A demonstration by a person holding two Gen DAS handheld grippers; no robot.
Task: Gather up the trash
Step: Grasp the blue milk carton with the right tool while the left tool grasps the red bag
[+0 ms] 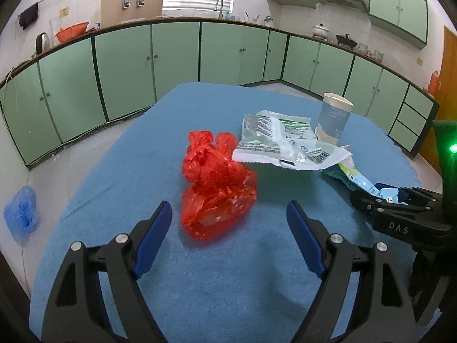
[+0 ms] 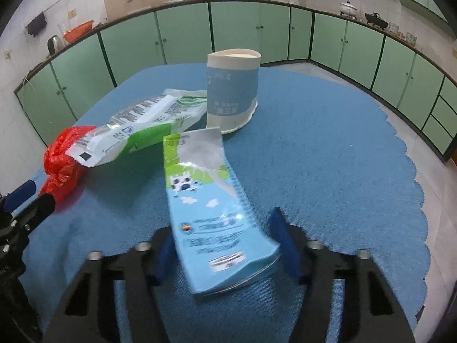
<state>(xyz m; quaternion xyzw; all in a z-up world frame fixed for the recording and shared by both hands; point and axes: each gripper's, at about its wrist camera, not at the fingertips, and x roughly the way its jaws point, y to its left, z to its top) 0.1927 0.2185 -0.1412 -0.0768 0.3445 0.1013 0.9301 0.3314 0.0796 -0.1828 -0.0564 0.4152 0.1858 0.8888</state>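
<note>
1. Fingers (image 2: 281,245) of the right gripper (image 2: 225,245) stand on either side of the blue-and-green milk carton (image 2: 211,214), which lies flattened on the blue table (image 2: 328,157); the left pad seems to touch its edge, but the right one shows a sliver of gap, so I judge it not yet gripped.
2. Fingers (image 1: 154,237) of the left gripper (image 1: 228,240) stand wide with nothing between them, pointed at the crumpled red plastic bag (image 1: 217,185) just beyond their tips.
3. Just behind the carton and partly over the red bag lies a white-and-green food pouch (image 1: 280,143); beside it a paper cup (image 2: 232,94) stands mouth-down.
4. Progress: by my reading the collecting has barely begun. All the visible trash is still on the table, and no bin shows in either view.
5. Count on the table: one carton, one red bag, one pouch, one cup, so four pieces left to pick up.
6. Off the table, one blue plastic bag (image 1: 21,214) lies on the floor, and green cabinets (image 1: 122,63) line the walls.
</note>
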